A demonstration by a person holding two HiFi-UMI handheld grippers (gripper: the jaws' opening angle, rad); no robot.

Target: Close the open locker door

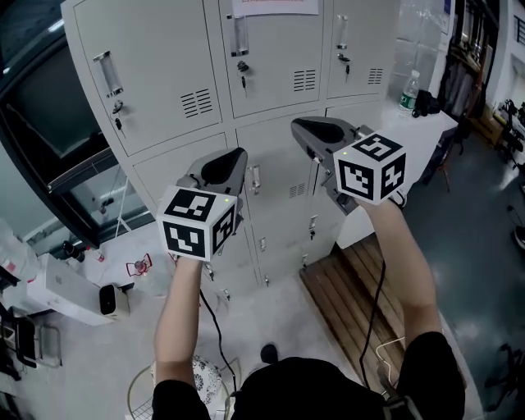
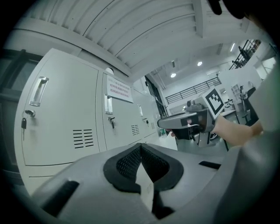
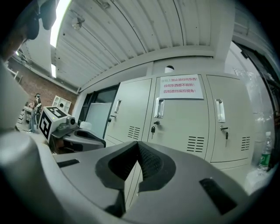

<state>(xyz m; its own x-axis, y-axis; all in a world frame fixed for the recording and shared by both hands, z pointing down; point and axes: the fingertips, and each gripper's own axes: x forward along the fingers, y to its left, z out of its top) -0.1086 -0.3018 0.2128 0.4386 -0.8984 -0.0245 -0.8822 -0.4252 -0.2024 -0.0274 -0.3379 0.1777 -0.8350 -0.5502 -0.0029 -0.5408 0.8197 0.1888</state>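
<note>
Grey steel lockers [image 1: 279,148] fill the frame ahead of a person w/ a tool in each hand, both aimed at the bank.

L to R across the top row:
- left door [image 1: 139,74]
- mid door [image 1: 271,57], w/ a paper notice [image 1: 275,6]
- right door [image 1: 357,41]

Each has its handle & key at the left edge, and each lies flush w/ its frame as far as the views show. Rows below look flush too, though the tools cover parts of them. No door stands visibly ajar, so which one is open can't be told. A pale panel [image 3: 99,114] in a dark frame, far left in the right gripper view, may be a window, not a door.

Left hand-held gripper [image 1: 232,157]: jaws pressed together at the tips, nothing between them, nose toward a second-row door. A second-row handle [image 1: 256,176] shows between the two tools. Right hand-held gripper [image 1: 302,130]: also closed & empty, held a bit higher, nose near the seam between the top & second rows.

The bank lies straight ahead of both tools, and neither touches it. Doors stand upright. W/ handles at left, hinges are prob. at right, so a closing push would likely land on the handle side. Which hand is nearer depends on the door: a left-column door suits the left hand, mid or right the right hand.

Far right, a bottle [image 1: 408,92] stands on a white surface [image 1: 431,135] just beside the bank.
</note>
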